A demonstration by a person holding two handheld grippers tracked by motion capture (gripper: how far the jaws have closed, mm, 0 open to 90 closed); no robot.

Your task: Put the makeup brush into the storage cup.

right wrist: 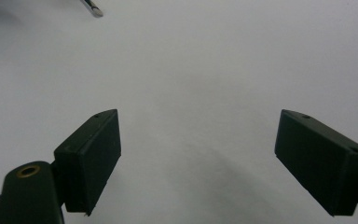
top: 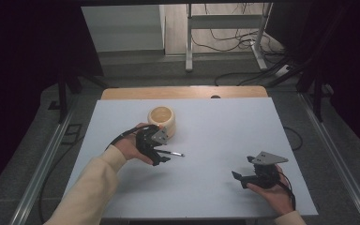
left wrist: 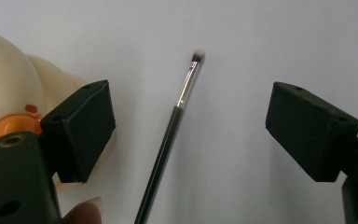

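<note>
A thin black makeup brush (top: 173,153) with a silver ferrule and a pale tip lies flat on the white table mat (top: 215,136). My left gripper (top: 161,155) hovers over the brush's handle end, open, next to a cream round cup (top: 161,121). In the left gripper view the brush (left wrist: 170,135) runs up between the two spread jaws of the left gripper (left wrist: 193,121) and touches neither. The cream cup (left wrist: 9,79), with an orange mark, sits just left of the left jaw. My right gripper (top: 242,169) is open and empty at the front right. In its own view the right gripper (right wrist: 198,149) faces bare mat, with the brush tip (right wrist: 93,9) far off.
The mat covers a wooden table whose far edge (top: 183,92) shows behind the cup. Beyond it, cables and a metal stand (top: 225,37) are on the floor. Dark curtains flank both sides.
</note>
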